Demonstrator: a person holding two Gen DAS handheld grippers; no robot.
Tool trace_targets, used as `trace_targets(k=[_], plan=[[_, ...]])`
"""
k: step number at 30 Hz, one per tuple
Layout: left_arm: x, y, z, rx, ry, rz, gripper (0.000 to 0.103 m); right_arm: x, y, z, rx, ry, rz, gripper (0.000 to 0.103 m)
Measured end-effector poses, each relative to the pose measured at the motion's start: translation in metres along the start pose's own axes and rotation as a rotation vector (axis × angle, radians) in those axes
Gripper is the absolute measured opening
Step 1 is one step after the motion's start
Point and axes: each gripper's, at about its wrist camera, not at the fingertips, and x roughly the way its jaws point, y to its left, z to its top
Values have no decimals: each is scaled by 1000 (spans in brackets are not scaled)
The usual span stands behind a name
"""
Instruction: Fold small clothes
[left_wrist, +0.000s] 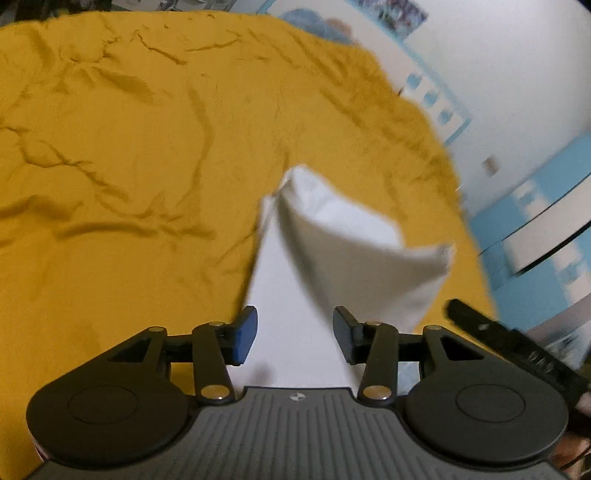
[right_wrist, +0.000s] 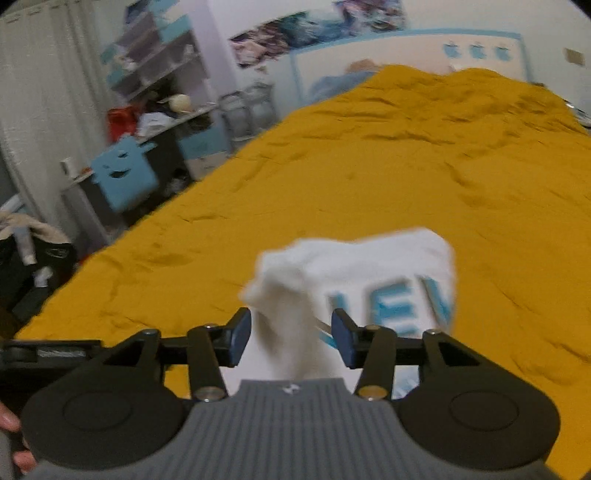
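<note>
A small white garment (left_wrist: 354, 243) lies partly folded on the mustard-yellow bedcover (left_wrist: 129, 147), one flap raised and blurred. My left gripper (left_wrist: 293, 332) stands open over its near edge, with white cloth showing in the gap and neither blue pad pressing on it. In the right wrist view the same garment (right_wrist: 369, 266) shows blue letters, and a bunched part rises between the fingers of my right gripper (right_wrist: 291, 338), which is open too. A black part (left_wrist: 498, 343) of the other gripper sits at the right edge of the left wrist view.
The yellow bedcover (right_wrist: 406, 166) stretches far ahead, wrinkled. Left of the bed stand a cluttered desk with shelves (right_wrist: 159, 74), a blue smiling cushion (right_wrist: 123, 177) and a dark bag (right_wrist: 33, 266). Blue and white furniture (left_wrist: 546, 206) stands past the bed's right edge.
</note>
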Motion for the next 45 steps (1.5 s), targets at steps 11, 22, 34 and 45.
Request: trace_targets(k=[11,22,34,45], plan=[[-10,2,-7,16,-20,-2,52,10,-42,-25,187,50,-65,37],[-9,14,-9,-48,-34,-81,54,40,32,-56,-89,201,162,36],[0,51,-14,-220,-4,-208,62,1,5,-71,-59,190,115,36],[50,36,8,-241,57,-199,47,-35,8,-92,-384,108,-115,52]])
